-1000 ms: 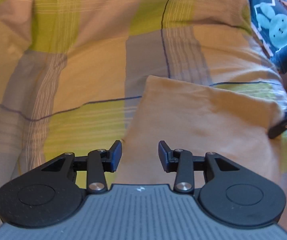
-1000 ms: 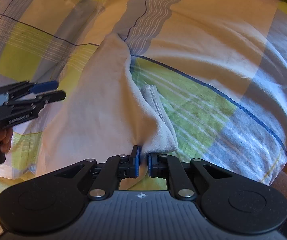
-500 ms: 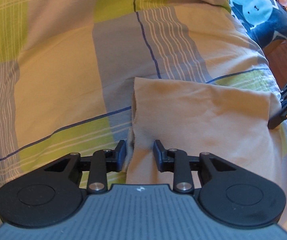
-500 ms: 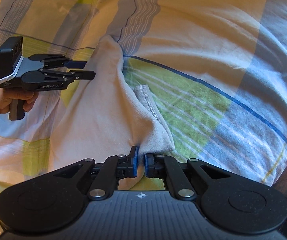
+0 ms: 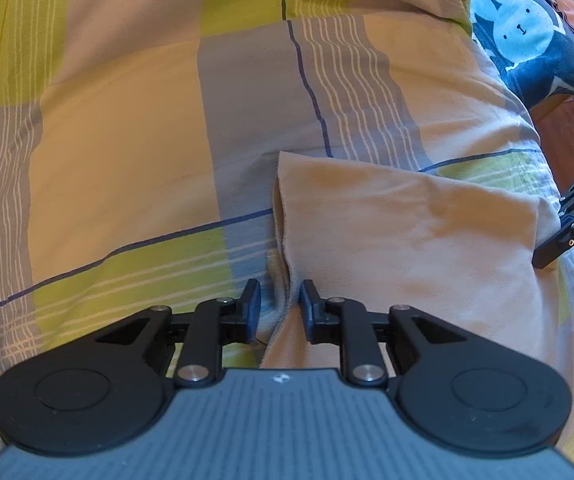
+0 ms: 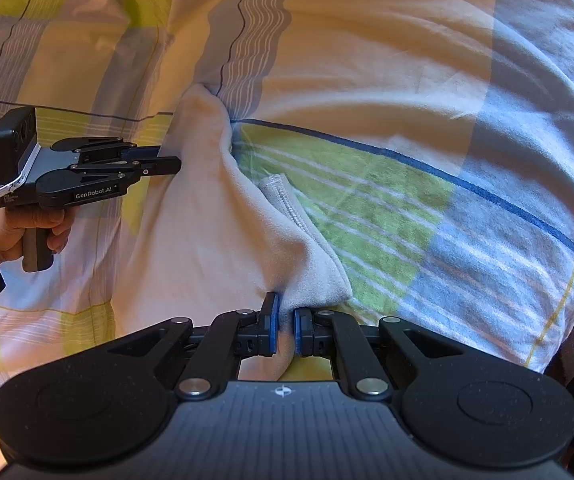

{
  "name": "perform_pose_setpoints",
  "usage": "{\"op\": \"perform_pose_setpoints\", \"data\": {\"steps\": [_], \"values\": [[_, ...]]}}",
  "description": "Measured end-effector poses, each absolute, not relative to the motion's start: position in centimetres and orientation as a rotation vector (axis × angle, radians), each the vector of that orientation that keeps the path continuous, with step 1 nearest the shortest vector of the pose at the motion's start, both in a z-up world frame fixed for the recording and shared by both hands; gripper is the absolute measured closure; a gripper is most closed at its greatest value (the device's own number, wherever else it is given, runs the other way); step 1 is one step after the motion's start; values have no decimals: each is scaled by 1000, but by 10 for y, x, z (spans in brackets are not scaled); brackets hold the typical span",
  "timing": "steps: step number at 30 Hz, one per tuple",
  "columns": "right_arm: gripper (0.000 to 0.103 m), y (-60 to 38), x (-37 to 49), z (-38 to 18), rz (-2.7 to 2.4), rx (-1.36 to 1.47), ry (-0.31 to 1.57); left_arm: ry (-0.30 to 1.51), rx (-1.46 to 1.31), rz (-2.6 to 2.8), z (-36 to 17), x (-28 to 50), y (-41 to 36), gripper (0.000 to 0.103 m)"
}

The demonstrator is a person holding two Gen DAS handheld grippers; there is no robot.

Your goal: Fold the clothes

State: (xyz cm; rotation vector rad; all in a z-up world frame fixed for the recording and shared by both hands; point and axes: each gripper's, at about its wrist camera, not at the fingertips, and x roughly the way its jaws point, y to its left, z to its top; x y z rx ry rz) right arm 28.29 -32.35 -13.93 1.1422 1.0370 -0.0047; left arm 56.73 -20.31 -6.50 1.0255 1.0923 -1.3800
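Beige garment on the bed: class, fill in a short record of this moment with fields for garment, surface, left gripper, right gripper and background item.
garment: beige garment, partly folded, lying flat
surface: plaid quilt in yellow, green and grey
left gripper: left gripper has just been closing; garment's left edge between its fingers, pads not yet pressing
right gripper: right gripper shut on a bunched corner of the garment
background item: dark blue rabbit-print cushion, upper right in left wrist view
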Motion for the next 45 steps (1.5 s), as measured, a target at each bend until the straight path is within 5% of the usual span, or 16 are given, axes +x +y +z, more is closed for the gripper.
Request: {"op": "perform_pose_setpoints", "data": {"steps": [2,12,21,26,33,40,45], "values": [[94,-323,283,-140,-2,1136,1038,1116,1021,-1385,-66,566,-206,100],[100,-330,309,-100,71,993,1031,1000,744,-1259,3,586,-158,101],[100,-366,359,39,186,618,793,746,267,-1068,158,594,-51,101],[100,-348,360,135,293,296,636,644,91,-960,201,546,16,101],[100,-269,300,177,496,-124,594,723,-58,-770,162,430,108,101],[100,-205,233,68,674,-184,864,1021,-112,-606,54,328,154,101],[101,-191,226,14,736,-147,1028,1035,-100,-591,30,335,157,101]]}}
